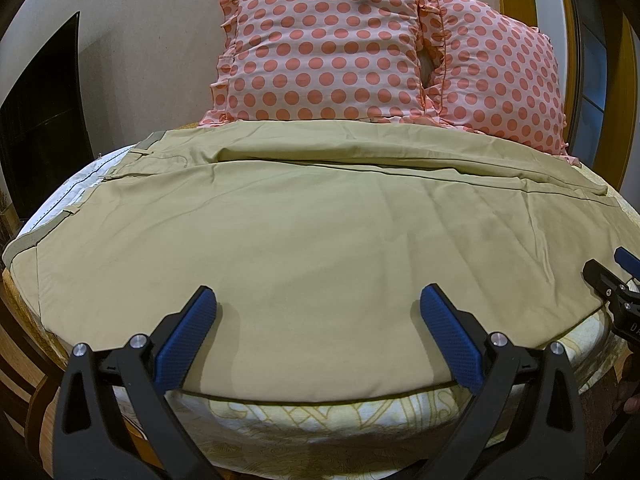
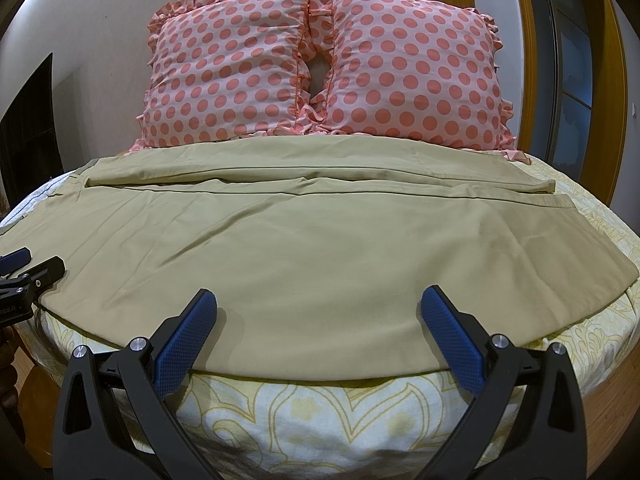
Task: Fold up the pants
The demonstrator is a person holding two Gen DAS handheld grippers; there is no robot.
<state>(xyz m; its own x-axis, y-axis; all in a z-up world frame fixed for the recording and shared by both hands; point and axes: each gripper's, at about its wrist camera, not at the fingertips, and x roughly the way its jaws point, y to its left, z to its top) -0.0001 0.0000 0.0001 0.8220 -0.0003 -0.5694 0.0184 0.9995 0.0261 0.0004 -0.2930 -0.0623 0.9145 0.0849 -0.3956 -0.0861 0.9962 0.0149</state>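
Khaki pants (image 1: 304,240) lie flat across the bed, waistband at the left (image 1: 148,142), leg hems at the right (image 2: 560,200). One leg lies beside the other, nearer me. My left gripper (image 1: 318,300) is open above the pants' near edge, toward the waist end, holding nothing. My right gripper (image 2: 318,300) is open above the near edge, toward the leg end, holding nothing. The pants also fill the right wrist view (image 2: 304,248). Each gripper shows at the edge of the other's view: the right one (image 1: 612,276), the left one (image 2: 28,268).
The bed has a cream sheet with a yellow pattern (image 2: 320,412). Two pink pillows with coral dots (image 1: 324,52) (image 2: 408,68) stand against the wall behind the pants. A dark screen (image 1: 40,112) is at the left, a wooden door frame (image 2: 532,56) at the right.
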